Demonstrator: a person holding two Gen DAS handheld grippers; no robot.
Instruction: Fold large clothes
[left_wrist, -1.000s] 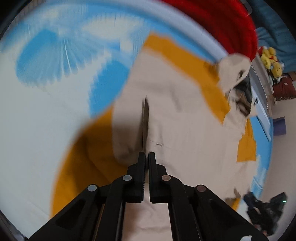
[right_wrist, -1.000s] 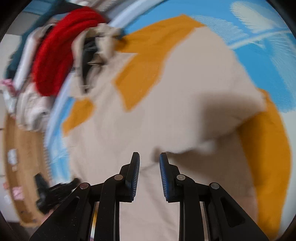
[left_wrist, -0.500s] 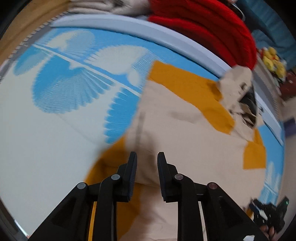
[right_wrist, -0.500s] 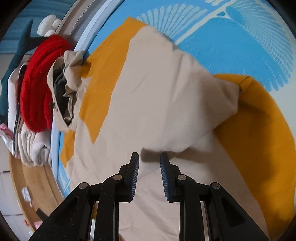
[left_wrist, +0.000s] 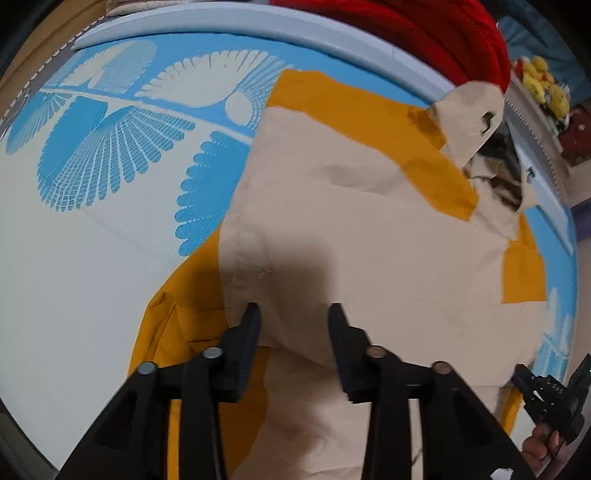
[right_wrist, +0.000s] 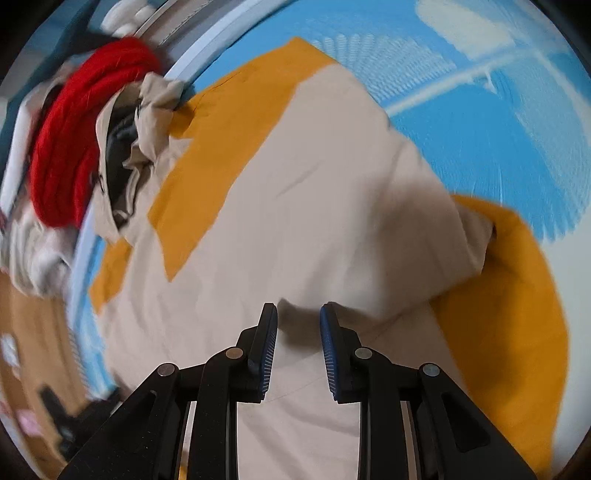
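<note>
Since a second ago my left hand-held gripper (left_wrist: 293, 314) lets go of the garment (left_wrist: 369, 229); both it and the right hand-held gripper (right_wrist: 298, 314) gape empty. The fold lies on the mat (left_wrist: 74, 258) toward 12 o'clock, so this fold looks placed.

No text, label, brand, number or sign can be read in either view. In the left wrist view, the black device (left_wrist: 554, 395) at the lower right edge of the frame carries a few small pale marks, but they are too small and blurred to make out. The right wrist view is smeared by motion, and nothing in it shows lettering.
</note>
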